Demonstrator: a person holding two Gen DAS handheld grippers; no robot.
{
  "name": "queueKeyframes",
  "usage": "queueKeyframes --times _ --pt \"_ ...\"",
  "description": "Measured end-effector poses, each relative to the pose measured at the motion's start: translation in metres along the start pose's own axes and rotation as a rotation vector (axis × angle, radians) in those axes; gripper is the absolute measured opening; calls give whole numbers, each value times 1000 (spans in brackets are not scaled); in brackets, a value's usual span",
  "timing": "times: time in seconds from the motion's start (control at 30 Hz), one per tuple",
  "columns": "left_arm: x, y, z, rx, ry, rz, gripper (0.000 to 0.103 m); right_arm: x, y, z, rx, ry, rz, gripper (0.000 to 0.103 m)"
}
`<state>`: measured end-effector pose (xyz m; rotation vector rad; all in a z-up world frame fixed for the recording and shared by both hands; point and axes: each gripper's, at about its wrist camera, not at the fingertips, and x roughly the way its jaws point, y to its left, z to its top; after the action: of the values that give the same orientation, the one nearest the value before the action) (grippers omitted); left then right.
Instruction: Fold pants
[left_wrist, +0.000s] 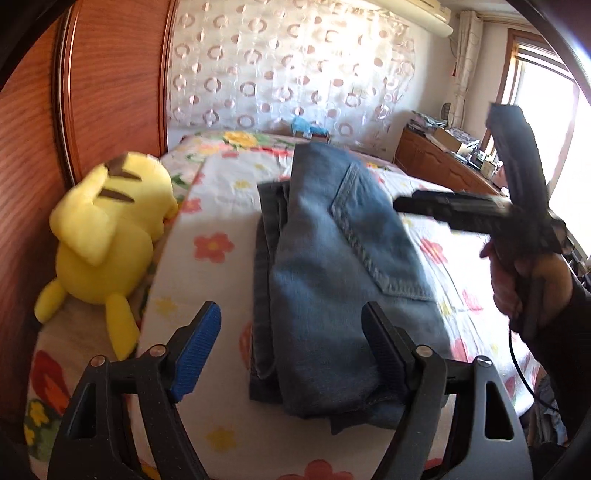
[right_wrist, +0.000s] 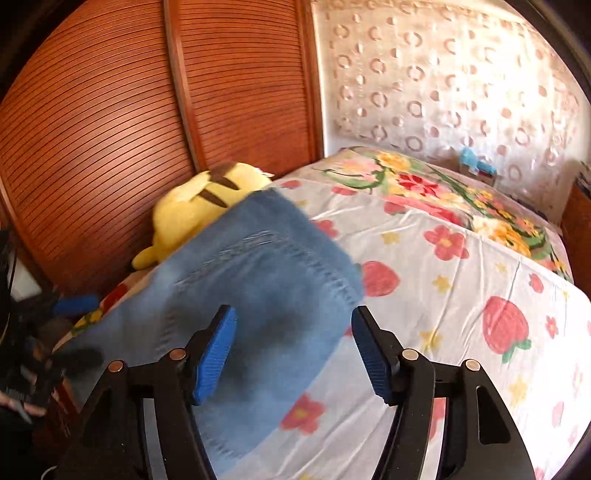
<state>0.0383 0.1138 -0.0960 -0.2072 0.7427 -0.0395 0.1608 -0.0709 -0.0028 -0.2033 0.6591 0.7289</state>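
Note:
A folded pair of blue jeans (left_wrist: 332, 266) lies on the flowered bed sheet (left_wrist: 207, 229), back pocket up and darker denim layers showing along its left edge. My left gripper (left_wrist: 291, 354) is open at the near end of the jeans. Its left pad hangs over bare sheet and its right finger is over the denim. A hand (left_wrist: 528, 284) holds my right gripper (left_wrist: 450, 158) above the right side of the jeans. In the right wrist view, my right gripper (right_wrist: 293, 332) is open with the blurred jeans (right_wrist: 258, 277) lying below and between its blue pads.
A yellow plush toy (left_wrist: 107, 236) (right_wrist: 207, 206) lies at the bed's edge against the slatted wooden wardrobe doors (right_wrist: 110, 129). A circle-patterned curtain (left_wrist: 288, 66) hangs behind the bed. A low wooden cupboard (left_wrist: 439, 166) with clutter stands under the bright window on the right.

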Motion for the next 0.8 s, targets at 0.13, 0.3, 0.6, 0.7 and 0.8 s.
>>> queueKeyframes --times 0.13,0.3,0.6,0.7,0.8 --pt "9 3 -13 -30 40 -17 74 31 -8 14 45 28 3 68" --pt "17 0 -25 -37 54 -26 73 61 -25 29 119 43 33 70" --pt "14 2 -28 -80 46 -105 47 109 -44 31 220 112 133 78" --pt "9 -4 -27 -51 34 -106 32 112 -54 32 247 122 188 78" --pt "6 -11 -26 -18 22 -84 26 121 -58 36 250 132 228 63"
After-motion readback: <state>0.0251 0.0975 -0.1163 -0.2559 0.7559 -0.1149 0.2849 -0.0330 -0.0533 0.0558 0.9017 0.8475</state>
